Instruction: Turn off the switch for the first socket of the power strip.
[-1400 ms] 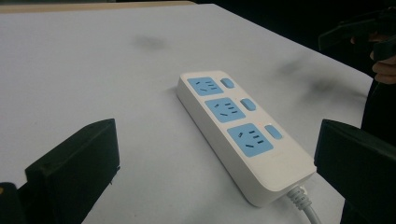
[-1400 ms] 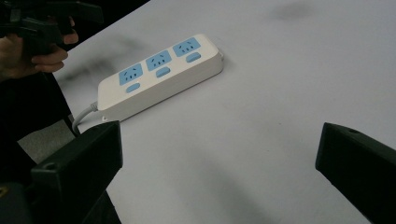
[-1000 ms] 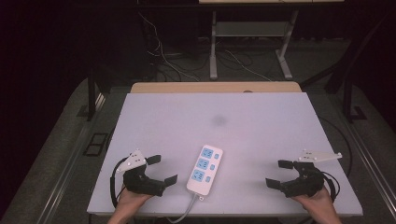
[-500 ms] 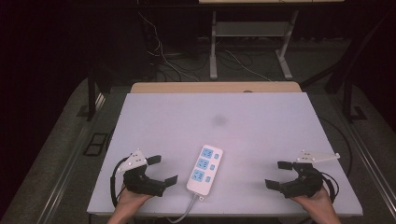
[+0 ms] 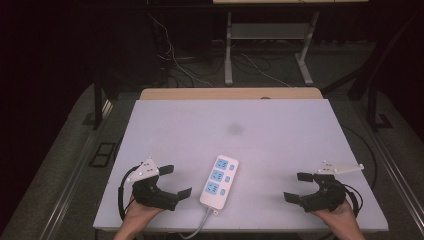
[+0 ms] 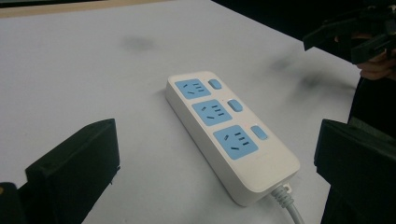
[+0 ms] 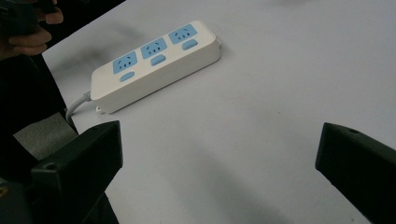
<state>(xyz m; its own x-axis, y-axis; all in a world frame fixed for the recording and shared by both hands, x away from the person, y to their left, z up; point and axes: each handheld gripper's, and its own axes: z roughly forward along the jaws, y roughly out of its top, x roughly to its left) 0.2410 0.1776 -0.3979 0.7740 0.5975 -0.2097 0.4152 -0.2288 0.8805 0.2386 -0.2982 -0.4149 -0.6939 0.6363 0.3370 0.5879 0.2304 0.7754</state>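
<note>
A white power strip (image 5: pixel 219 181) with three blue sockets and three blue switches lies flat near the table's front edge, its grey cable (image 5: pixel 196 230) running off the front. In the left gripper view the power strip (image 6: pixel 226 130) lies between and beyond the jaws. My left gripper (image 5: pixel 175 181) rests open to the strip's left, held by a hand. My right gripper (image 5: pixel 298 186) stands open far to the strip's right, nothing between its jaws. The right gripper view has the power strip (image 7: pixel 156 63) at upper left, with the other hand's fingers (image 7: pixel 35 32) beyond it.
The white table (image 5: pixel 260 130) carries a faint dark smudge (image 5: pixel 234 129) near its middle. A wooden strip (image 5: pixel 230 93) borders the far edge. Behind stand a desk's metal legs (image 5: pixel 228 50) and cables on dark floor.
</note>
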